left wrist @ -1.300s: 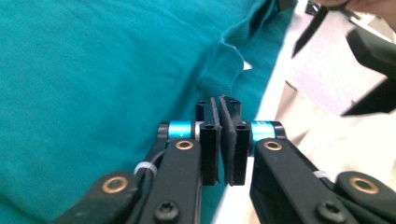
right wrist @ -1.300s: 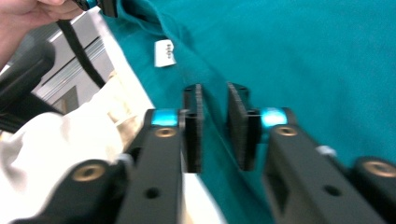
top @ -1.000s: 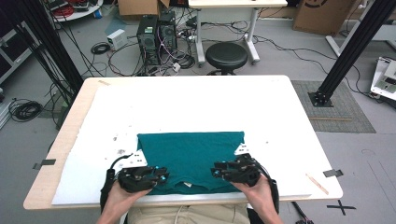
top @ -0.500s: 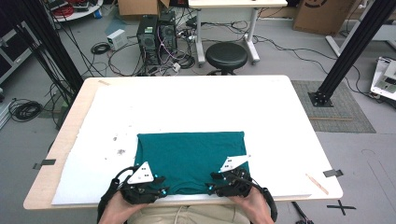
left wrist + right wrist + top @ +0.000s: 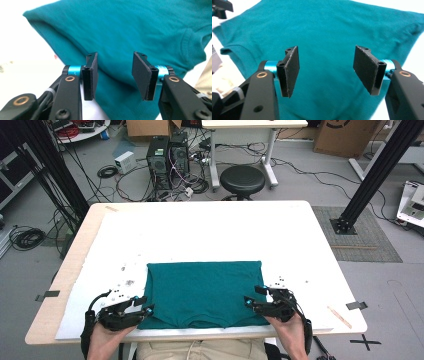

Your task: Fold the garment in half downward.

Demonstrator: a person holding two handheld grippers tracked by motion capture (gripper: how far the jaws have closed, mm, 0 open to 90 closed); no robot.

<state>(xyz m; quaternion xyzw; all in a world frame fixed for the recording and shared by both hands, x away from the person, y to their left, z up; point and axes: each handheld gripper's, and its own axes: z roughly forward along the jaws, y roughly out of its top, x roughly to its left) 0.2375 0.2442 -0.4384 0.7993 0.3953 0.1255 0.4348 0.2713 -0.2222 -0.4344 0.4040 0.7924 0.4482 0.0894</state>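
the folded teal cotton shirt lies between both spread grippers, left gripper and right gripper flanking its near corners.

A white-topped table with pale wooden edges stands on a grey floor. Beyond it are a black round stool, two computer towers amid tangled cables, and a cardboard box.
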